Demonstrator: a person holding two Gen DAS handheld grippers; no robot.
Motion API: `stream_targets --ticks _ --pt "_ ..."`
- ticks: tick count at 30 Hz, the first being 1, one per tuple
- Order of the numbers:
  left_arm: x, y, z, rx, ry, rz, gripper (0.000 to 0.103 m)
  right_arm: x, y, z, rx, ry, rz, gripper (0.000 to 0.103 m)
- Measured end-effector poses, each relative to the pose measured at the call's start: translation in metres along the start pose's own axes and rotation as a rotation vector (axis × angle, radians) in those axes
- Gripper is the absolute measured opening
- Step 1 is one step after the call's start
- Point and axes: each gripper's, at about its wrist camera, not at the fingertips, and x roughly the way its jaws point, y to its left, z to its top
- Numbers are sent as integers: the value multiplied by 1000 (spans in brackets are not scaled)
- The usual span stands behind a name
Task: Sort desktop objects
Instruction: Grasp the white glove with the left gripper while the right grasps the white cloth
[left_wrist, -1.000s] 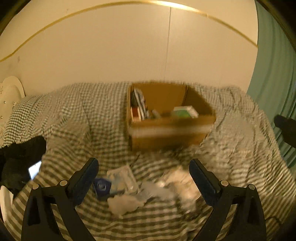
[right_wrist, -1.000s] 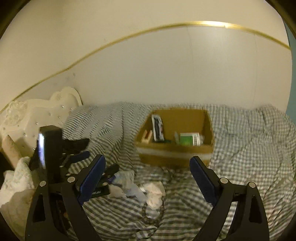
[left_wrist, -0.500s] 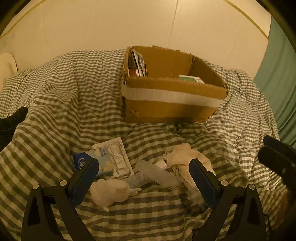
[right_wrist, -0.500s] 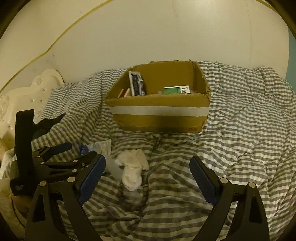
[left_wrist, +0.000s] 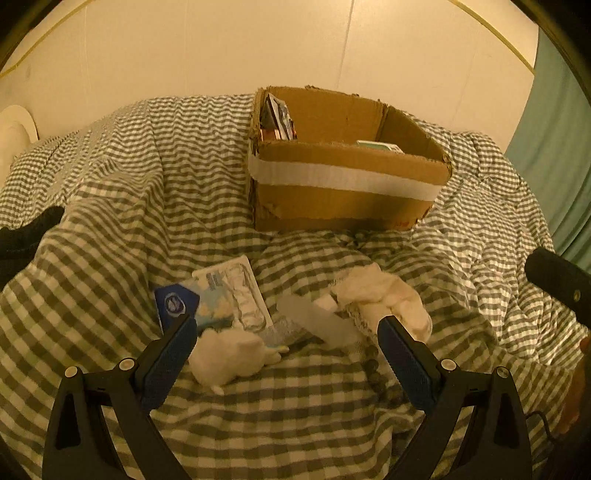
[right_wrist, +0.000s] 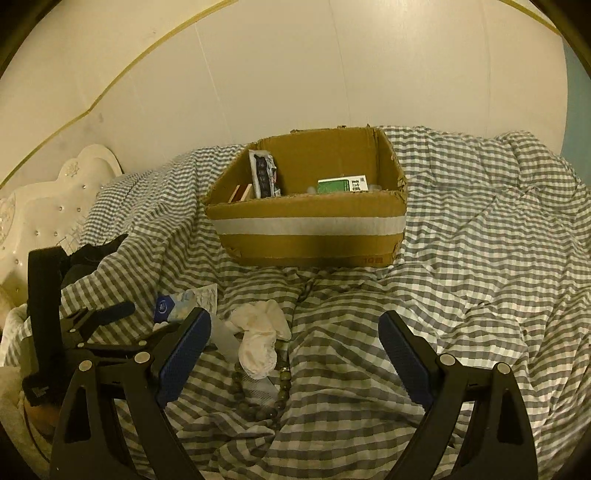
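On the checked bedspread a loose pile of small things lay just in front of the cardboard box, which already held a green carton and a dark packet stood against its left wall, so the box was evidently the sorting bin. Both claws were released and empty. The left gripper hung low over the pile, its jaws spread either side of a white plush toy, likely lined up as its next pick. Beside that lay a blister pack, a blue card, a crumpled white cloth and a bead string (partly under the cloth). The right gripper hovered wide over bare bedding to the right of the cloth, probably waiting its turn.
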Motion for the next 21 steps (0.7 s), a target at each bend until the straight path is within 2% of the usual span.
stream_targets --ticks 6,10,16,21 --pt "8 -2 -5 25 34 30 101 0 1 -1 -3 1 4 93" --pt "14 21 0 -76 47 33 101 7 3 -2 0 16 11 93" --pt "32 52 7 -219 83 50 101 51 13 2 -33 79 18 92" --pt "57 59 7 -255 156 64 101 104 19 -8 -46 203 57 66"
